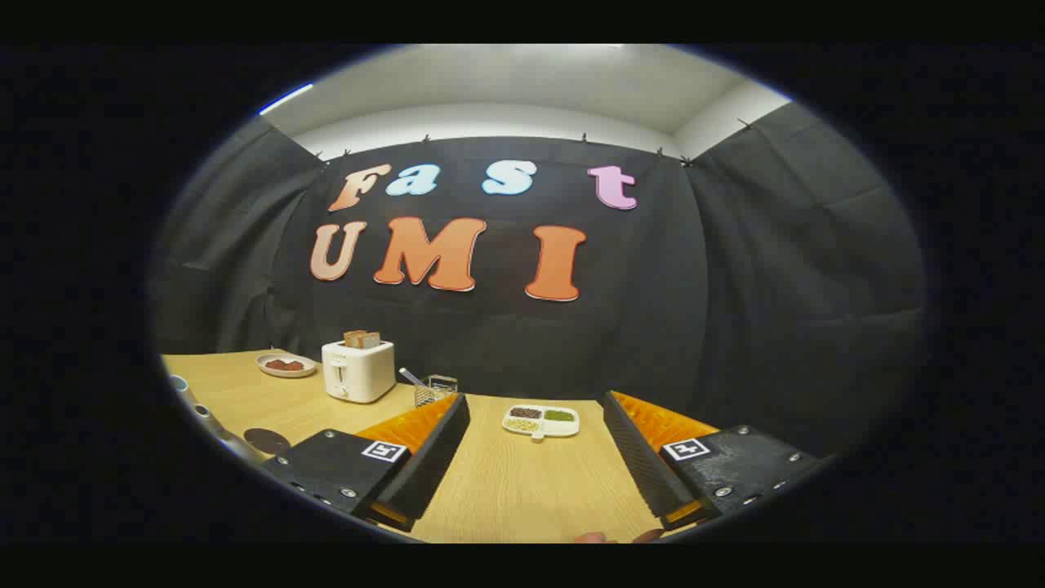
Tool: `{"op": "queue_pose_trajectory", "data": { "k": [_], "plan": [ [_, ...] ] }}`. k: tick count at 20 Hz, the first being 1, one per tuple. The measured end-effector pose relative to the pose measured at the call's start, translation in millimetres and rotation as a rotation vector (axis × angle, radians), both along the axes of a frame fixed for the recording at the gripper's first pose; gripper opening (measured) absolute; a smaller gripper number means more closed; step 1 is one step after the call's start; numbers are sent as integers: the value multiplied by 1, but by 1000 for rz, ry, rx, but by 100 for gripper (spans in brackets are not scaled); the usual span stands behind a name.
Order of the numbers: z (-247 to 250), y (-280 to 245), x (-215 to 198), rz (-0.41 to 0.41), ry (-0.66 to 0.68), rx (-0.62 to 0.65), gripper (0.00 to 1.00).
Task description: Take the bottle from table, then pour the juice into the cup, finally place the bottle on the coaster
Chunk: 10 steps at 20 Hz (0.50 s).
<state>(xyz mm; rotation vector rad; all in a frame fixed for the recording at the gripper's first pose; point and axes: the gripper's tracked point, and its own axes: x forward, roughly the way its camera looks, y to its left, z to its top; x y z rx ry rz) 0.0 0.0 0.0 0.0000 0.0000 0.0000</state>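
Note:
My gripper (535, 402) hovers over the wooden table (522, 490) and is open, with only bare tabletop between its wide-spread black and orange fingers (424, 449). A dark round coaster (267, 441) lies flat on the table just left of the left finger. Further left, a shiny metallic object (208, 420) and a small pale rim (176, 381) show partly, too cut off to identify. Two small brownish shapes (604, 536) sit near the base of the fingers, too little showing to name them.
Beyond the fingers lies a white divided dish (540, 420) of beans. Further back to the left stand a white toaster (357, 369) holding bread, a small wire basket (435, 390) and a plate (286, 364) of red food. Black cloth walls close off the table's far side.

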Motion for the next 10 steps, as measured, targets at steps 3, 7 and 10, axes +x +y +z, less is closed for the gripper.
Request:
{"op": "queue_pose_trajectory", "data": {
  "k": [3, 7, 10],
  "plan": [
    [16, 22, -57, -16, 7, 64, 98],
    [8, 43, -119, -37, 25, 149, 98],
    [-8, 56, -149, -59, 71, 174, 98]
  ]
}}
